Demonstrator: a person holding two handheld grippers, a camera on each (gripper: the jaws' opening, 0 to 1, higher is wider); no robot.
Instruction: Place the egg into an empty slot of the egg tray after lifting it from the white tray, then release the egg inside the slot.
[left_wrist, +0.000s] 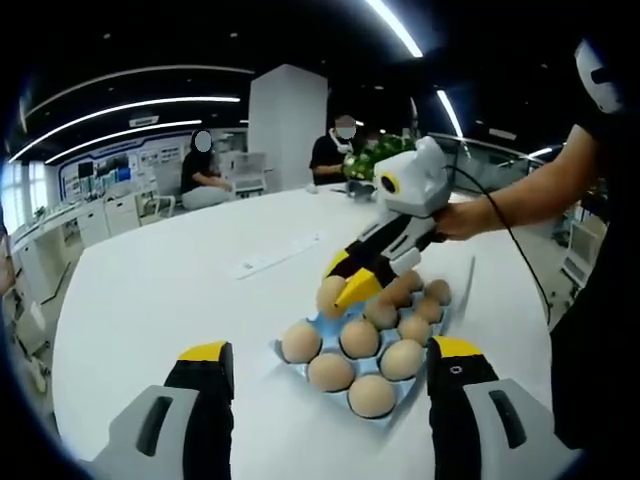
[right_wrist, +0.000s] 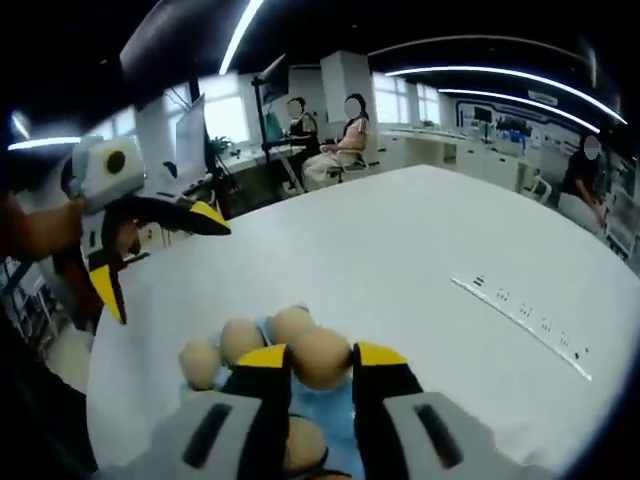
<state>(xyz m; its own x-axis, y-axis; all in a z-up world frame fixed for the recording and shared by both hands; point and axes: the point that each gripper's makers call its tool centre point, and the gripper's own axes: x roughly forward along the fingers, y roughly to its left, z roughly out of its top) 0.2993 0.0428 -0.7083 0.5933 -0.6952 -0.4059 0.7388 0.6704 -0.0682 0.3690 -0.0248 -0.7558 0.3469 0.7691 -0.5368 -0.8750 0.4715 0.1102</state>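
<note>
The right hand-held gripper (right_wrist: 320, 360) is clamped on an egg (right_wrist: 320, 357), its yellow-tipped jaws pressing the shell from both sides, and in the left gripper view the same gripper (left_wrist: 345, 285) reaches in from the right, nose down, with the egg (left_wrist: 330, 297) held at the near-left edge of the blue egg tray (left_wrist: 283, 352). The egg hangs just above the tray's rim rather than seated in a slot; I judge it is held this way so the person can line it up over an empty slot before lowering it, though which slot is free is hard to make out, since most of the visible slots already carry eggs (left_wrist: 372, 394). The left hand-held gripper (left_wrist: 330, 375) is wide open and holds nothing, its jaws well apart on either side of the tray; it seems parked there to stay out of the way. In the right gripper view this left gripper (right_wrist: 150, 250) shows at the left, jaws spread, above the white surface (right_wrist: 420, 250). The tray sits flat on that surface (left_wrist: 150, 300), near its edge (a sensible spot, within easy reach of both hands). The white tray named in the task cannot be made out. A long white strip (right_wrist: 525, 315) lies well apart from the tray. The step left is to lower the egg and let go, gently, as the shell could crack against its neighbours.
</note>
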